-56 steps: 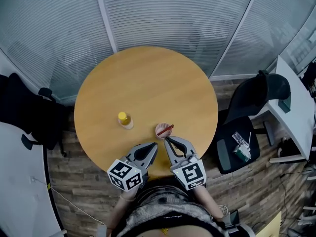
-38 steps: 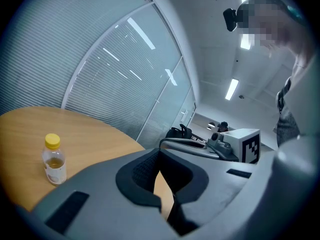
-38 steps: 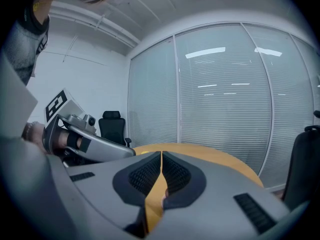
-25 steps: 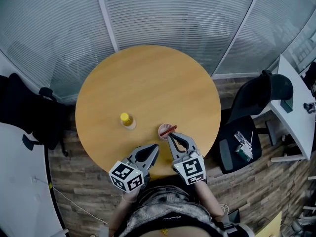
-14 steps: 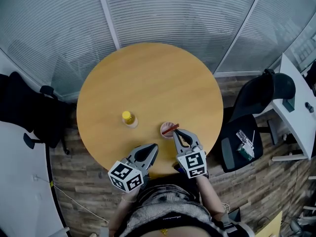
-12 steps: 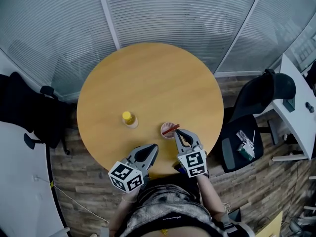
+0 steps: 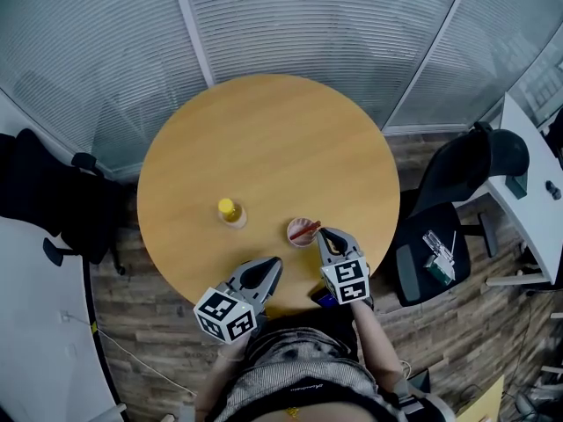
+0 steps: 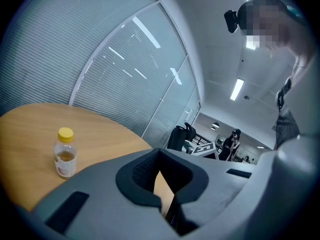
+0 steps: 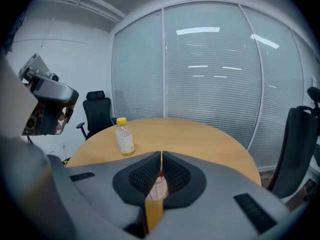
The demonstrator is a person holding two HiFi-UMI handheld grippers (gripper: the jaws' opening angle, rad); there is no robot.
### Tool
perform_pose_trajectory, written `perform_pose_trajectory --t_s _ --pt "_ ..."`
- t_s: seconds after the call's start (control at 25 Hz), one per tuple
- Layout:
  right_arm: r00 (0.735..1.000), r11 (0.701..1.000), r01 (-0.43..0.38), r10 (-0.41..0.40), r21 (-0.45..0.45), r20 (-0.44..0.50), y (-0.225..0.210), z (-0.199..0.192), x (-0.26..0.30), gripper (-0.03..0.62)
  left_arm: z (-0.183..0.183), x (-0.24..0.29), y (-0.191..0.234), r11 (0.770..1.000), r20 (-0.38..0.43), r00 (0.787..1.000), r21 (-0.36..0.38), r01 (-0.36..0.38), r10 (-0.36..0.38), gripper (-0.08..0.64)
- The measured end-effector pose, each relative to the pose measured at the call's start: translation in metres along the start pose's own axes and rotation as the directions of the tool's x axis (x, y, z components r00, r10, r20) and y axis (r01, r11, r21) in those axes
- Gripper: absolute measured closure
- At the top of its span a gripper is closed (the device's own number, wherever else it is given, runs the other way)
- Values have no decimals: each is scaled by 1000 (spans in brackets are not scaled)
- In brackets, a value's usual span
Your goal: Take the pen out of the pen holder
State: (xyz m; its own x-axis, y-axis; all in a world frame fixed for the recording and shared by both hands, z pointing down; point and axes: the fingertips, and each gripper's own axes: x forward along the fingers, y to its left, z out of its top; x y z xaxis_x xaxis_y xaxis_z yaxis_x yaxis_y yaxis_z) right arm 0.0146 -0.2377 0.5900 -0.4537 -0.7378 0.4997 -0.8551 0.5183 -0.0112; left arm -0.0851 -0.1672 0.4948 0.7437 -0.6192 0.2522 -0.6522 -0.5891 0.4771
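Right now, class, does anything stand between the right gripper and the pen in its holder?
Nothing visible does. The right gripper, jaws together, points at the pen holder close ahead, the red pen leaning toward it. The bottle stands off to the left, clear of that path.

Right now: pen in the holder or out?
In. The red pen leans in the pink pen holder, its end past the rim; the right gripper has its jaws closed on that end.

Yellow-capped bottle (image 7: 228, 212) on round table (image 7: 264, 143)
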Motion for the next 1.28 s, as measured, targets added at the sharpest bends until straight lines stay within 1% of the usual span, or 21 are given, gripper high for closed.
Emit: perform_pose_trajectory --t_s 0.16,0.36,0.52,0.76,0.96,1.04,1.08,1.12,1.28 --pt "1000 1000 -9 9 24 -26 -3 -10 7 569 -1 0 2 1000 2 1000 -12 -5 5 557" --pt "998 1000 -3 4 15 -55 -8 -25 14 569 -3 -1 4 1000 0 1000 -15 -15 15 557" --pt "997 1000 -12 14 29 -73 -10 -28 19 569 -5 0 6 999 -4 1000 -28 -23 23 557" --pt "997 994 -35 42 100 -69 -16 -34 26 568 -6 2 9 999 -5 1000 -33 -31 31 557" --pt "996 992 -50 58 112 -73 -20 -37 32 565 -9 4 14 999 -13 999 -37 -38 38 557" --pt "994 989 -68 78 130 -74 -19 -38 35 547 -9 3 15 998 -14 999 -38 -41 41 557" --pt "993 986 -79 90 144 -73 -19 -38 37 517 -8 2 16 998 -13 999 -39 -44 43 557" --pt "992 983 -90 102 158 -72 -19 -38 39 502 -8 2 17 998 -12 999 -40 -46 46 557" --pt "987 969 -131 147 208 -65 -21 -40 49 493 -7 3 20 998 -14 999 -42 -50 49 557"
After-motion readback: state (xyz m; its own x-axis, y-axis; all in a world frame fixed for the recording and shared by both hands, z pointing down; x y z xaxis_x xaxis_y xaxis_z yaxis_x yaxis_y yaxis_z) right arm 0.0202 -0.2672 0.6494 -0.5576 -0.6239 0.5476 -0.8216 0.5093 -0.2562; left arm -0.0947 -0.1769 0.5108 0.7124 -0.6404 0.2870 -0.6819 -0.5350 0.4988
